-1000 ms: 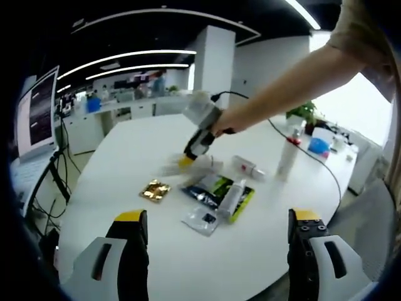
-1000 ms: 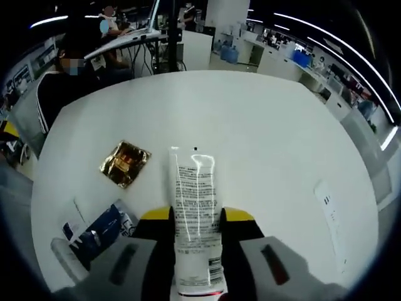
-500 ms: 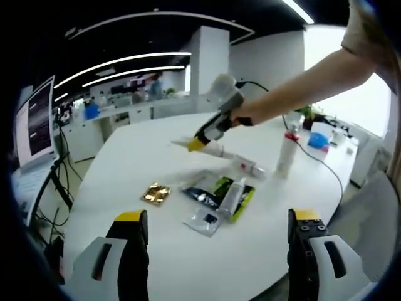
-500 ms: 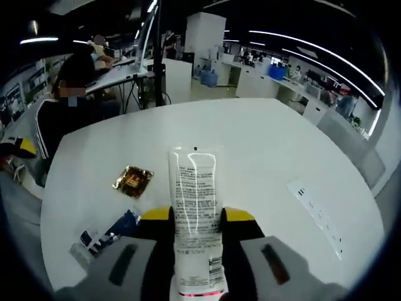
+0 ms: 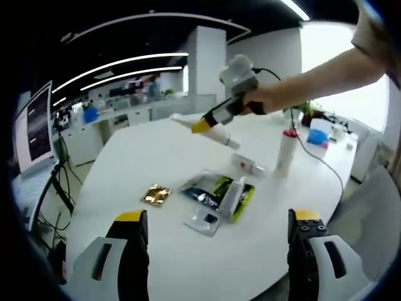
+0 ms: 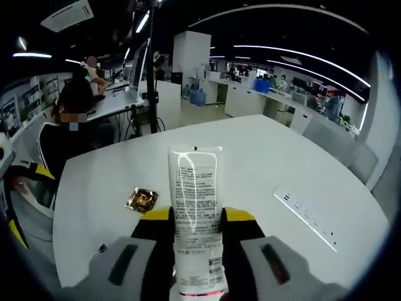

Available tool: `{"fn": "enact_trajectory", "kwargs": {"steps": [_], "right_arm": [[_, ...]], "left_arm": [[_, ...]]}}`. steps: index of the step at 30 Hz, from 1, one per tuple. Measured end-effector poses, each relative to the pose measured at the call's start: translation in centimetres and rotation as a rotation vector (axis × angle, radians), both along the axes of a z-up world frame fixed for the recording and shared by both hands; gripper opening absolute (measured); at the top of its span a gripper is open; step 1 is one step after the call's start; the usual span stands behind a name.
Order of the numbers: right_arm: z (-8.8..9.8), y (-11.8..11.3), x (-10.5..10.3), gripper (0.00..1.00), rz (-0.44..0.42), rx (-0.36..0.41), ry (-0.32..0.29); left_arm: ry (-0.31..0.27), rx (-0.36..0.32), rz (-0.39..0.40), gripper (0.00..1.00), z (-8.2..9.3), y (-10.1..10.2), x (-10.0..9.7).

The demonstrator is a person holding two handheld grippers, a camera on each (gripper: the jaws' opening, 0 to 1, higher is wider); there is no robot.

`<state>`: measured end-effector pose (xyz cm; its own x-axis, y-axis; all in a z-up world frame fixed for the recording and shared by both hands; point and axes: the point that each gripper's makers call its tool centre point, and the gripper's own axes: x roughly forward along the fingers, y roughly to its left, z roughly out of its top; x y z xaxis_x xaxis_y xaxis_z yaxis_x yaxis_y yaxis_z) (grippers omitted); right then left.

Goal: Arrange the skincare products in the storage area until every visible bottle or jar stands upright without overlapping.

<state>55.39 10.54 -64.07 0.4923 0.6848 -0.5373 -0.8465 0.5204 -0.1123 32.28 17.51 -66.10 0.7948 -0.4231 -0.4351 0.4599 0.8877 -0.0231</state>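
The left gripper (image 5: 213, 251) hangs spread and empty at six o'clock over the bench (image 5: 156, 251). Beyond lie a clear tube (image 5: 232, 195) across dark sachets (image 5: 216, 191). Farther, the right gripper (image 5: 203, 124) pinches a white tube (image 6: 195, 216), lifted at twelve o'clock. Held sideways, it may topple when set down and knock the standing bottle (image 5: 286, 150).

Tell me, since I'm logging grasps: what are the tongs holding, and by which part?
The right tongs hold a white tube, clamped near its cap end, the flat crimped end pointing away. The left tongs are open and hold nothing.
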Motion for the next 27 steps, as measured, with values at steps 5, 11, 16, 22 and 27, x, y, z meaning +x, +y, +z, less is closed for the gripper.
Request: {"fn": "enact_trajectory", "kwargs": {"steps": [5,11,16,22,27], "right_arm": [[1.9,-0.8,-0.2,0.27,-0.006,0.018,-0.032],[4.1,-1.8,-0.7,0.27,-0.011,0.053,-0.052],[6.0,-2.7,-2.4,0.27,-0.004,0.092,-0.06],[8.0,-3.5,-4.6,0.27,0.019,0.14,-0.062],[9.5,-4.1,-6.5,0.27,0.041,0.183,-0.064]], "left_arm": [[-0.004,0.012,-0.008,0.9,0.0,-0.2,-0.1],[0.001,-0.017,-0.02,0.9,0.3,-0.6,-0.2],[0.007,-0.057,-0.013,0.9,0.8,-0.6,0.1],[-0.006,-0.096,-0.017,0.9,2.2,-1.2,0.5],[-0.025,-0.109,-0.045,0.89,3.7,-2.1,0.8]]}}
